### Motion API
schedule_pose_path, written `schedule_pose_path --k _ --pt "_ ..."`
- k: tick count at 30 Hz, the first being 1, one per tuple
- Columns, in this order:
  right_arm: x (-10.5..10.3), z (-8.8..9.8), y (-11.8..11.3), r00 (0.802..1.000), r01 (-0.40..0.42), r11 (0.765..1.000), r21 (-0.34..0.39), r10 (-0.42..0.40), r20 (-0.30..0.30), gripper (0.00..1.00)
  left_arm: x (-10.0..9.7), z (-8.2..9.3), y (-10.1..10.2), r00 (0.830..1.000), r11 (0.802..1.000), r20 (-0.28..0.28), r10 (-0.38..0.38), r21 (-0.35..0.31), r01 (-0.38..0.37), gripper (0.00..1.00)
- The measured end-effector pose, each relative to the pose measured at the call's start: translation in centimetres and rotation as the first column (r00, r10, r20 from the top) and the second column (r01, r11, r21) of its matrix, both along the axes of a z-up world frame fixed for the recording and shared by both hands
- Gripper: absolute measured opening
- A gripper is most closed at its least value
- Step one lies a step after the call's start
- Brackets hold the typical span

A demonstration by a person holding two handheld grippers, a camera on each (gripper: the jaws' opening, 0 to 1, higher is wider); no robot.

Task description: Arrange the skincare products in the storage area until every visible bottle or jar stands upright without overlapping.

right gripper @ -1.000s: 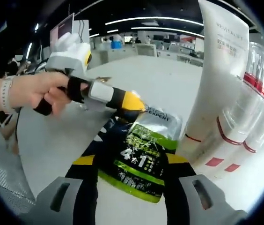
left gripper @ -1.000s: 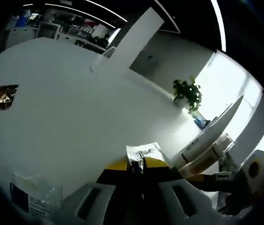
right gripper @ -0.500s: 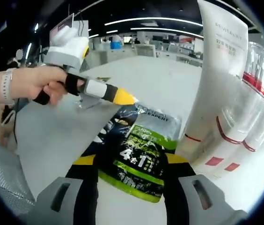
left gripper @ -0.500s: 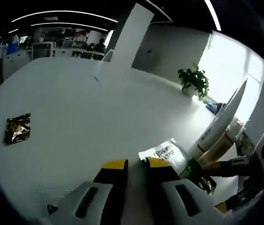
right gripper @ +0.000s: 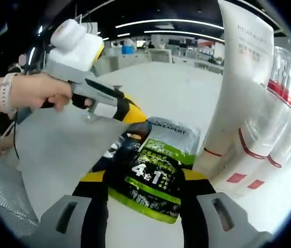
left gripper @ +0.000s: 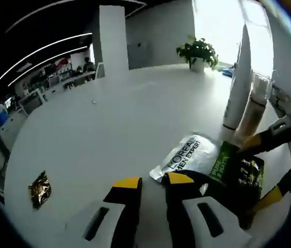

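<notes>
Sachet (right gripper: 153,173) of L'Oréal Men Expert, green and black with a silver top, lying flat on the white bench (right gripper: 58,155); not upright yet. Caught between the two jaws of the right tongs (right gripper: 145,206), which look pressed on its lower part, long axis running forward along those jaws. Seen also in the left gripper view (left gripper: 212,165), to the right of the left tongs (left gripper: 149,186), whose jaws stand almost together with nothing between. Left tongs (right gripper: 130,111) reaching to the silver top edge, touching or just beside; cannot tell which. Just beside the sachet, a tall white tube (right gripper: 238,82) and clear red-banded bottles (right gripper: 269,150) standing upright. Well apart, a small brown-gold packet (left gripper: 39,188) on the bench. Probably next: lifting the sachet upright near the tube.
</notes>
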State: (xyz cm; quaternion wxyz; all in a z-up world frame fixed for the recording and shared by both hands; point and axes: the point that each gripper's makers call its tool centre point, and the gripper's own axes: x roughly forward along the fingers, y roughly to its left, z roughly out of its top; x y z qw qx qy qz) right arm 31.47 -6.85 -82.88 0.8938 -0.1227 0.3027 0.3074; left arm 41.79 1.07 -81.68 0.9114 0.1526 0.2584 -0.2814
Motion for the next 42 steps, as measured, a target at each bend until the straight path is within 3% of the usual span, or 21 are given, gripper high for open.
schedule_pose_path --k 3,5,8,13,19,26,33,37,38,40,42 --pt "0.0 0.0 0.0 1.000 -0.001 1.000 -0.001 0.001 0.000 0.55 0.0 0.1 0.1 1.000 1.000 -0.006 0.014 -0.009 -0.014 0.21" --pt "-0.1 0.0 0.0 1.000 -0.002 1.000 -0.002 0.002 0.000 0.55 -0.1 0.1 -0.5 0.998 0.992 -0.055 0.037 -0.117 -0.043 0.23" --pt "0.0 0.0 0.0 1.000 -0.001 1.000 -0.002 0.001 0.001 0.55 0.0 0.7 -0.1 0.999 0.996 -0.018 0.035 -0.082 -0.036 0.24" --pt "0.0 0.0 0.0 1.000 -0.001 1.000 -0.002 0.001 0.001 0.55 -0.3 2.4 0.6 0.999 0.994 -0.007 0.050 -0.101 -0.050 0.28" --pt "0.0 0.0 0.0 1.000 -0.002 1.000 -0.006 0.002 -0.003 0.55 -1.7 4.4 1.3 0.997 0.985 0.008 0.073 -0.156 -0.071 0.31" --pt "0.1 0.1 0.0 1.000 -0.001 1.000 -0.001 0.001 -0.006 0.55 -5.0 7.5 1.6 0.997 0.972 0.009 0.078 -0.222 -0.074 0.35" --pt "0.1 0.2 0.0 1.000 -0.004 1.000 0.000 0.004 -0.011 0.55 -7.2 8.9 2.2 0.994 0.957 0.010 0.106 -0.272 -0.099 0.36" --pt "0.2 1.2 0.1 1.000 -0.003 1.000 0.013 0.003 0.000 0.56 -8.4 9.5 1.7 0.995 0.959 0.016 0.098 -0.269 -0.091 0.39" --pt "0.3 1.7 0.2 1.000 -0.009 1.000 0.017 0.009 0.007 0.57 -8.6 9.8 1.4 0.997 0.957 0.030 0.066 -0.284 -0.055 0.40" --pt "0.2 2.3 0.5 0.999 -0.033 0.999 0.016 0.032 0.019 0.60 -8.6 10.2 1.6 0.997 0.938 0.022 0.079 -0.339 -0.067 0.41" --pt "-0.2 2.8 0.8 0.998 -0.062 0.998 0.007 0.061 0.025 0.62 -8.6 10.3 2.0 0.995 0.935 0.021 0.093 -0.346 -0.080 0.44"
